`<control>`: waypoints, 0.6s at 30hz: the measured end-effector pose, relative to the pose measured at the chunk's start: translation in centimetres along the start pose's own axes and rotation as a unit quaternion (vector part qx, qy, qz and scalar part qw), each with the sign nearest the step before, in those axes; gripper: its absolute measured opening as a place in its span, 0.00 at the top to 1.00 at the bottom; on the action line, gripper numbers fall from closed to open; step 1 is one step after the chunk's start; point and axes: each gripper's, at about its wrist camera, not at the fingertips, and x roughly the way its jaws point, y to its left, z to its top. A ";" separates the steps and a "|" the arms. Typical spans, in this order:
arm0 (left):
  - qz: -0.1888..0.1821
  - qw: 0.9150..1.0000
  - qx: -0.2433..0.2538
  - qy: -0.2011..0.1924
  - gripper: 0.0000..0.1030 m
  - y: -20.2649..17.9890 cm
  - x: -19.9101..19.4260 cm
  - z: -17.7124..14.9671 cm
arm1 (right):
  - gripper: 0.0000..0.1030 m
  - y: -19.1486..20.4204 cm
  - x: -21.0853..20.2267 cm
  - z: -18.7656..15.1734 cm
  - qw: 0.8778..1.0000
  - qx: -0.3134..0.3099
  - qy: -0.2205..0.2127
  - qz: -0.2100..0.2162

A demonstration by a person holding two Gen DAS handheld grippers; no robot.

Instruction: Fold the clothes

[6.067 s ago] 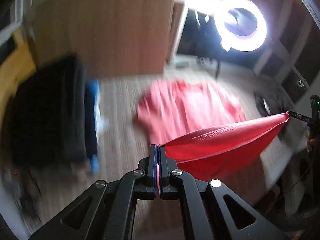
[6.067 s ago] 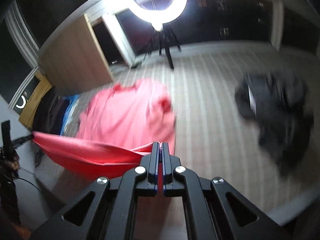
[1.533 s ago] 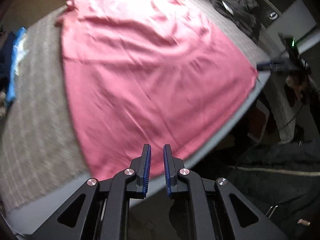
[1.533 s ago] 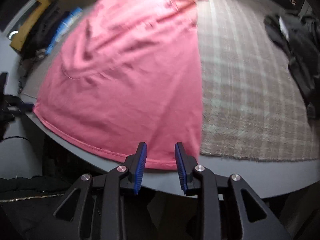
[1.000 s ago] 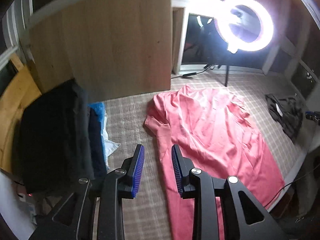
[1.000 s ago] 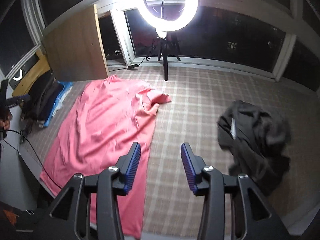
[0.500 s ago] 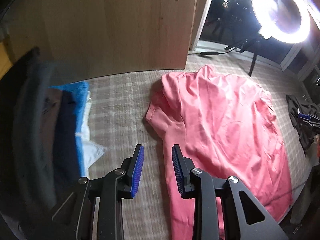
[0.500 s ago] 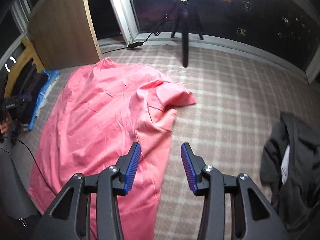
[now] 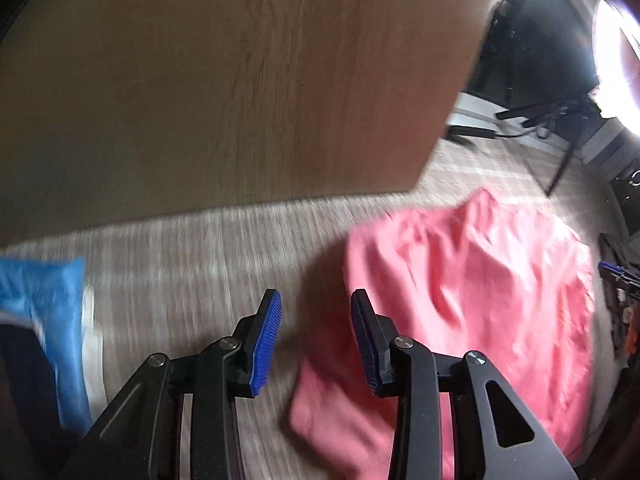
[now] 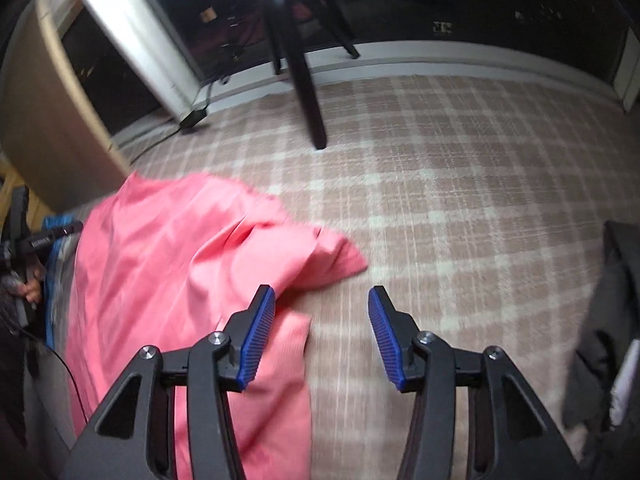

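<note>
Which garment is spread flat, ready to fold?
The pink shirt; it lies spread on the plaid cloth. The dark garment is bunched, the blue one stacked aside.

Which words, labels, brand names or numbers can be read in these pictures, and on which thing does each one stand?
No text can be read in either view.
pink shirt: plain, no print or label shows.
dark garment: a white patch shows, perhaps a tag, too blurred to read.
blue cloth: blurred, no lettering shows.
left tongs and right tongs: no markings show.
</note>
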 end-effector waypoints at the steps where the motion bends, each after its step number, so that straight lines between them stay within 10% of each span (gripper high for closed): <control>1: -0.006 1.000 0.006 0.006 0.66 -0.3 0.8 0.2 | 0.52 -0.4 0.7 0.4 1.000 0.009 0.002 0.009; 16: -0.017 0.992 0.123 0.030 0.73 -7.2 1.6 -1.4 | 0.53 0.5 4.4 2.7 0.995 0.011 0.011 0.100; 18: -0.013 0.992 0.124 0.032 0.74 -7.0 1.5 -1.5 | 0.95 0.8 3.7 2.6 0.994 0.002 -0.003 0.111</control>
